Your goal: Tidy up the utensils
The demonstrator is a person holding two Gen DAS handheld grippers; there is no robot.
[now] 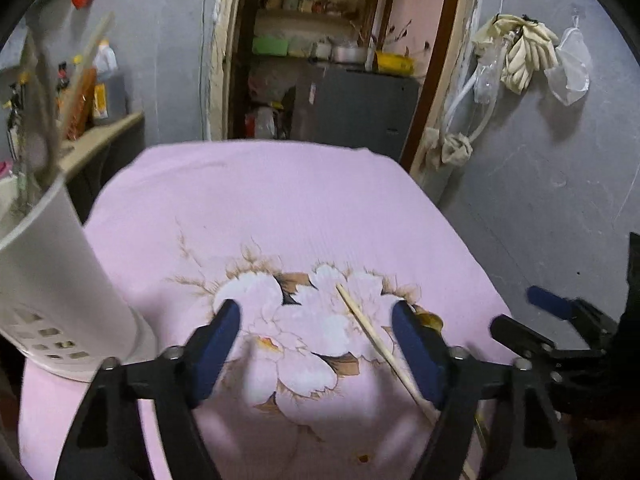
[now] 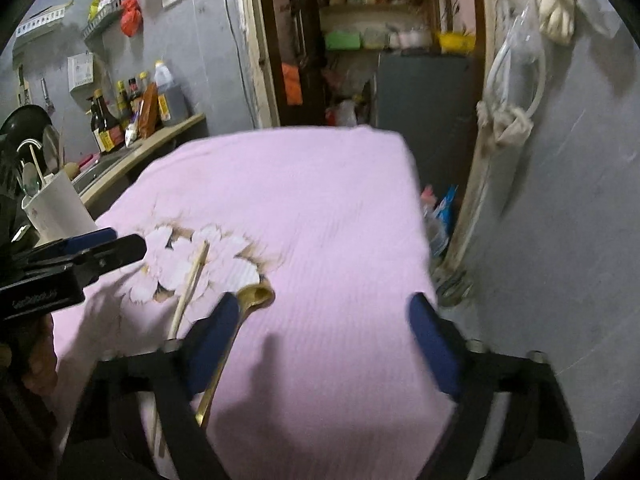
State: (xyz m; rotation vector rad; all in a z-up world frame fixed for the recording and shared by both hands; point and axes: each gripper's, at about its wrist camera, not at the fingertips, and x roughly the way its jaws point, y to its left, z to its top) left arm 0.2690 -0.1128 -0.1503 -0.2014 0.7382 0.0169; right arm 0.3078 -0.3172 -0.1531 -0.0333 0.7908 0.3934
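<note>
A wooden chopstick lies on the pink flowered cloth, between my left gripper's open fingers and close to the right one. My left gripper is open and empty just above the cloth. A white utensil holder with utensils in it stands at the left. In the right wrist view the chopstick and a gold spoon lie side by side. My right gripper is open and empty, its left finger over the spoon's handle. The holder stands far left.
The cloth-covered table ends at a grey wall on the right. A counter with sauce bottles runs along the left. A doorway with shelves and a grey cabinet lies behind. The left gripper shows in the right view.
</note>
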